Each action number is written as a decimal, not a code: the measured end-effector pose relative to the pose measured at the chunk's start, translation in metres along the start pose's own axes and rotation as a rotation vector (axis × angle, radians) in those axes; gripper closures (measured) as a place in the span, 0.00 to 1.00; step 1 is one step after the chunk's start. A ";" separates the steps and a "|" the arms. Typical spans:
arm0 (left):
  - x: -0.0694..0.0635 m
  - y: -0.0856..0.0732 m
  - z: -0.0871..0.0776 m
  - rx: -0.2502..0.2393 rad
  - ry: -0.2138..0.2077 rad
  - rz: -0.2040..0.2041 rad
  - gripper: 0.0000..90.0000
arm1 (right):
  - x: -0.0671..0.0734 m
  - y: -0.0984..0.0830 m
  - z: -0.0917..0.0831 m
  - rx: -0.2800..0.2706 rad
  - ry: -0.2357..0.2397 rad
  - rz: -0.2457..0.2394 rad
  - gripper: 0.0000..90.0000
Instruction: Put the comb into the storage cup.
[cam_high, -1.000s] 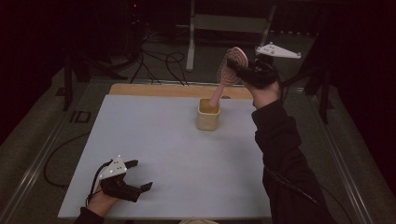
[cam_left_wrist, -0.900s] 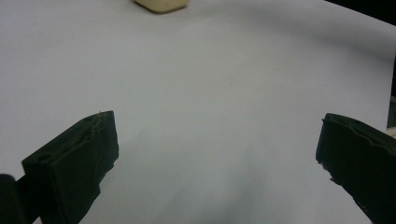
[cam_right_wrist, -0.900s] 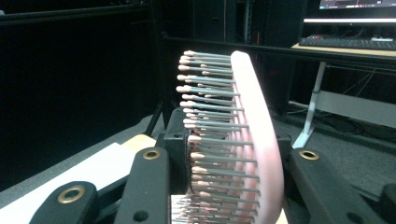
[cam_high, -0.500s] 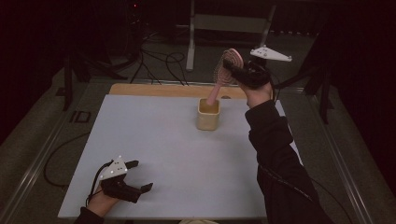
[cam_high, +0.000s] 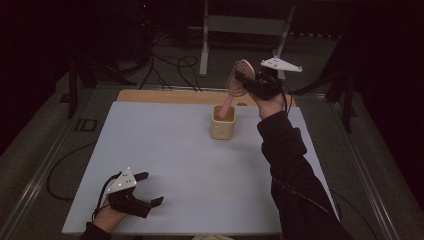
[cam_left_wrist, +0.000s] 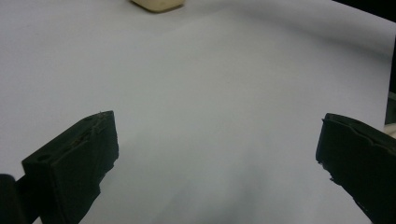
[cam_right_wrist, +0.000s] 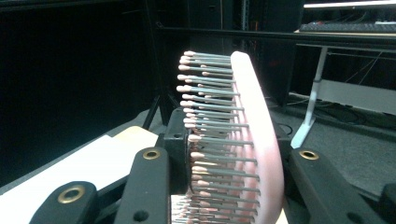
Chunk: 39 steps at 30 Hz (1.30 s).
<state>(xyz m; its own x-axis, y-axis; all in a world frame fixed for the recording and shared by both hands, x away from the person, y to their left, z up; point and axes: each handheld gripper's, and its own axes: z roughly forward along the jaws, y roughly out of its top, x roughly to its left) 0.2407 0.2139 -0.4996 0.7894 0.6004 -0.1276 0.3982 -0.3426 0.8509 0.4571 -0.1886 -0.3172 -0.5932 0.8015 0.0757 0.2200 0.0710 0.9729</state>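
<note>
Though bristly, pink hairbrush

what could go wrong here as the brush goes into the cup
1. The right gripper clamps the pink hairbrush by its bristled head, so the brush could twist or slip in the jaws.
2. The handle tip is at the rim of the small cream cup; pushing at this tilt may tip or shove the cup, which nothing steadies.
3. The left gripper rests open, far from the cup.

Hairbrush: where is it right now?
In the high view the pink hairbrush is at the far right of the table, clamped by its head in the right claw, its handle angled down into the cream cup.
</note>
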 end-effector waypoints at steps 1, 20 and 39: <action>0.000 0.000 0.000 0.000 0.000 -0.002 0.00 | 0.000 -0.001 0.001 0.002 -0.001 -0.002 0.72; 0.000 0.000 -0.001 -0.005 -0.005 -0.008 0.00 | -0.005 -0.025 0.015 0.030 -0.011 0.019 0.72; -0.001 0.000 0.000 0.001 -0.008 -0.001 0.00 | -0.012 -0.053 0.027 0.061 -0.010 0.056 0.72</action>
<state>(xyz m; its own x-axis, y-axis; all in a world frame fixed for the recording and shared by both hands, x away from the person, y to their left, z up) 0.2396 0.2132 -0.4999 0.7929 0.5946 -0.1328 0.3996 -0.3431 0.8501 0.4729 -0.1860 -0.3756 -0.5713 0.8108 0.1273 0.2993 0.0614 0.9522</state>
